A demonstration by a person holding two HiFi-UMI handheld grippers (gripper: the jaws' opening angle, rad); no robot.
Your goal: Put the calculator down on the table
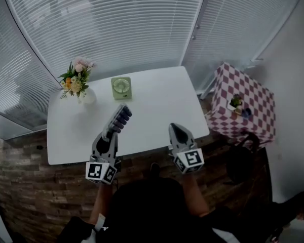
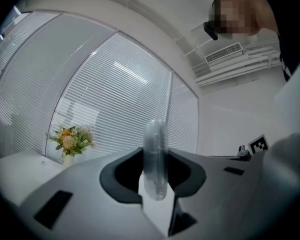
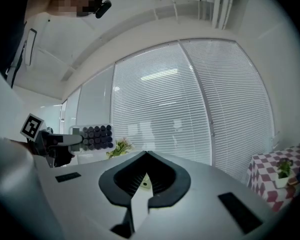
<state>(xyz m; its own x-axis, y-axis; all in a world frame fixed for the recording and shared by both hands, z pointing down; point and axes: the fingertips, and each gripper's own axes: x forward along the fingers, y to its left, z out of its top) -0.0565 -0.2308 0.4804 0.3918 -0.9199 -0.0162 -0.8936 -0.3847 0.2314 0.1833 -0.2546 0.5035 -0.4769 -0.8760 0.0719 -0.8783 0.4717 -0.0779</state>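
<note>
The calculator (image 1: 120,118), pale with rows of dark round keys, is held tilted above the white table (image 1: 157,110), with my left gripper (image 1: 110,133) shut on its near end. In the left gripper view the calculator (image 2: 155,156) shows edge-on, upright between the jaws. My right gripper (image 1: 176,131) hangs over the table's front edge, shut, with nothing in it. Its jaw tips meet in the right gripper view, where the calculator (image 3: 94,136) shows at the left in the left gripper (image 3: 57,143).
A vase of flowers (image 1: 77,82) stands at the table's far left, and a small green fan-like device (image 1: 121,87) sits beside it. A side table with a red checked cloth (image 1: 245,108) and a small potted plant (image 1: 235,103) stands to the right. Blinds cover the windows behind.
</note>
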